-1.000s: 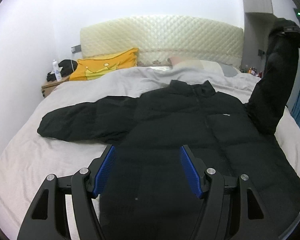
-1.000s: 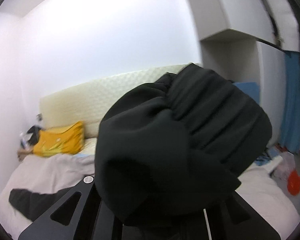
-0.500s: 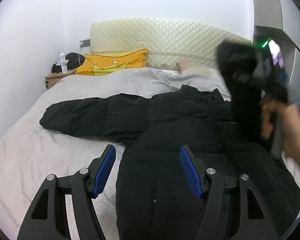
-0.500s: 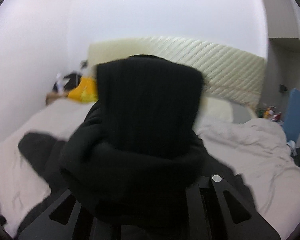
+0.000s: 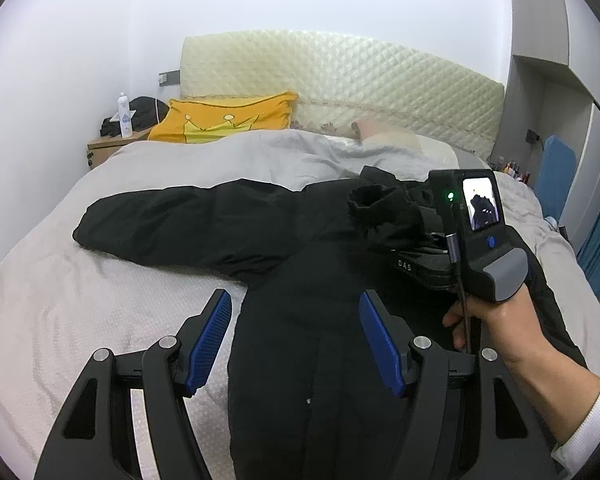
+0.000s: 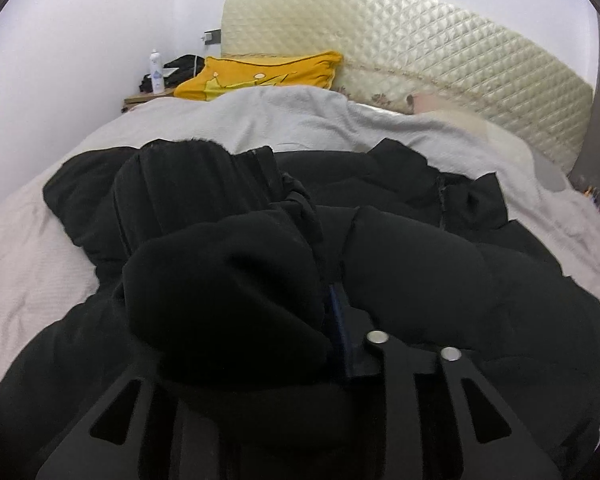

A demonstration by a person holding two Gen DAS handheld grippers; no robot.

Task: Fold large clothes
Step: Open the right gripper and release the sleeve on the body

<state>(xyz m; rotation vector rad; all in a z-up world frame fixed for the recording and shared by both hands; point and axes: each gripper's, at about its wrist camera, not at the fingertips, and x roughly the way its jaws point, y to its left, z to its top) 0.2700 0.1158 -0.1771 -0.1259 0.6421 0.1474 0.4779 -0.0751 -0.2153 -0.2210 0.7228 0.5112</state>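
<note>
My right hand-held gripper (image 5: 416,236) has the letters "DAS" in white on its black side, and a green light glows beside its little screen. It is clenched on the soft knit cuff (image 6: 228,300) of the big black puffy jacket (image 5: 324,320), and the sleeve is folded over the jacket's chest. My right hand (image 5: 496,328) holds the gripper's grey handle.

My left hand-held gripper (image 5: 296,332) is released, its bumpy blue rubber pads (image 5: 212,332) spread wide over the jacket's bottom half, holding nothing.

The jacket lies flat on the grey bed (image 5: 60,320), in the middle. Its other sleeve (image 5: 172,220) sticks out toward 9 o'clock.

At 12 o'clock stands a shiny cream headboard (image 5: 340,76) with a diamond pattern. A yellow pillow (image 5: 224,120) with a crown picture sits at 11 o'clock, near a white bottle (image 5: 124,115) whose label is too small to read.
</note>
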